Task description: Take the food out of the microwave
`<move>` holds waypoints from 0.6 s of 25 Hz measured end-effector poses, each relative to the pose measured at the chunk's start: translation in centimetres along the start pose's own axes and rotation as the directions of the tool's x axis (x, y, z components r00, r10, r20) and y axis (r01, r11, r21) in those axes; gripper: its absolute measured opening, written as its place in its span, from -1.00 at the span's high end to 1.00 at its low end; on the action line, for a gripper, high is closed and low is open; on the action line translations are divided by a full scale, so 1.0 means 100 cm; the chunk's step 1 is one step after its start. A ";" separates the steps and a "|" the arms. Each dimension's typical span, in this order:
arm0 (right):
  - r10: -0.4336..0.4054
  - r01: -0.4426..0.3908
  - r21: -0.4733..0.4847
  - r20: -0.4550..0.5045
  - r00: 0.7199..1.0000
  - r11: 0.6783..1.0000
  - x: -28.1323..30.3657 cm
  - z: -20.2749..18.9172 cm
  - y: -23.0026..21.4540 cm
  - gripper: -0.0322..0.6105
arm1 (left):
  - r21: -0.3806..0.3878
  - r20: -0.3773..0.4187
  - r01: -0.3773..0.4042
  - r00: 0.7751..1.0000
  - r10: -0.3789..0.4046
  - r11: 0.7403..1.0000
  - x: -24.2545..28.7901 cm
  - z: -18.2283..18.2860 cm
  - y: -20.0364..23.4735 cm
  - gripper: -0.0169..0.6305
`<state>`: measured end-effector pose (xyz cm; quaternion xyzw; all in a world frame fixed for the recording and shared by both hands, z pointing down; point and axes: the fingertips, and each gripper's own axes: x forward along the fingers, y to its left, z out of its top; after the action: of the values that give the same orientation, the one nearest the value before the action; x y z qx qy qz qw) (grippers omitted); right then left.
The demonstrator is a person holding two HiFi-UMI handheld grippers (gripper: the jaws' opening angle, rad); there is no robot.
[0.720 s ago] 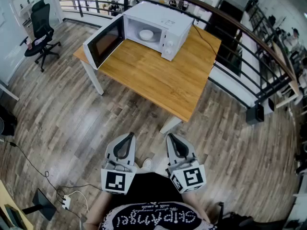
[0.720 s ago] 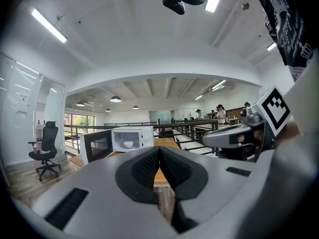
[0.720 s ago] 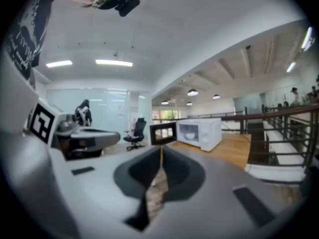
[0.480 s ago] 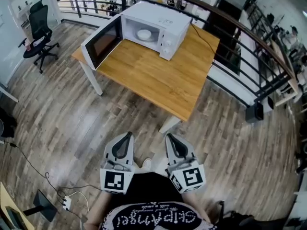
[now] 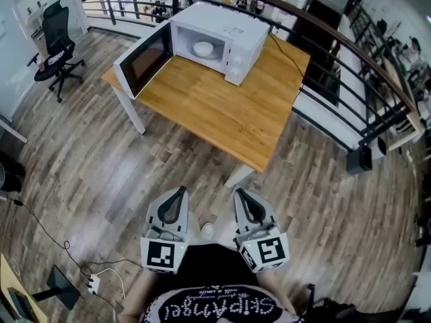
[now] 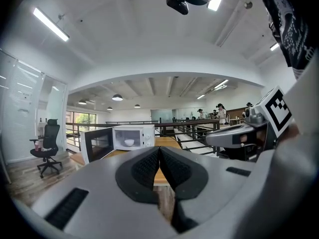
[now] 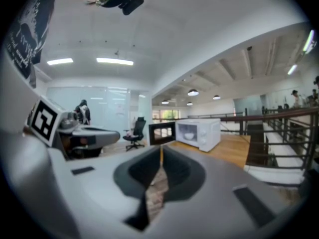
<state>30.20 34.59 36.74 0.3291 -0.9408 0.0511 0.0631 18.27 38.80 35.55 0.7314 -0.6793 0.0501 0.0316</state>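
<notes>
Upper left, the microwave (image 5: 236, 29) on the table (image 5: 229, 116) has its door (image 5: 145, 58) open, with the bowl (image 5: 203, 48) of food inside. Lower centre, the left gripper (image 5: 180, 195) and right gripper (image 5: 240, 195) hang well apart from it, jaws together, empty. Approach, grasp and removal all remain.

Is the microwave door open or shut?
Open: the door stands swung out from the microwave, and a white bowl shows inside.

The white microwave (image 5: 219, 36) stands open, well ahead of the left hand-held gripper (image 5: 181, 190) and right hand-held gripper (image 5: 239, 192). A white bowl (image 5: 204, 48) sits inside.
</notes>
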 end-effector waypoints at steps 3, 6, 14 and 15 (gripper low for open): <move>0.009 -0.009 0.038 0.016 1.000 0.999 0.002 0.000 -0.002 0.79 | 0.000 -0.012 -0.013 1.000 0.013 1.000 -0.001 -0.004 0.005 0.84; 0.010 -0.011 0.055 0.014 1.000 0.998 0.008 -0.002 -0.003 0.78 | -0.009 -0.022 -0.030 0.999 0.030 0.999 0.001 -0.008 0.014 0.84; 0.036 -0.035 0.074 -0.015 0.999 0.997 0.062 -0.004 -0.004 0.78 | -0.022 -0.015 -0.034 0.999 0.034 0.999 0.035 -0.011 0.055 0.85; 0.038 -0.036 0.077 -0.017 0.999 0.996 0.070 -0.003 -0.003 0.78 | -0.022 -0.018 -0.030 0.999 0.030 0.999 0.039 -0.012 0.062 0.84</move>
<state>24.99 30.05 38.09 0.3133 -0.9435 0.0915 0.0583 12.34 34.57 37.07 0.7202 -0.6905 0.0492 0.0450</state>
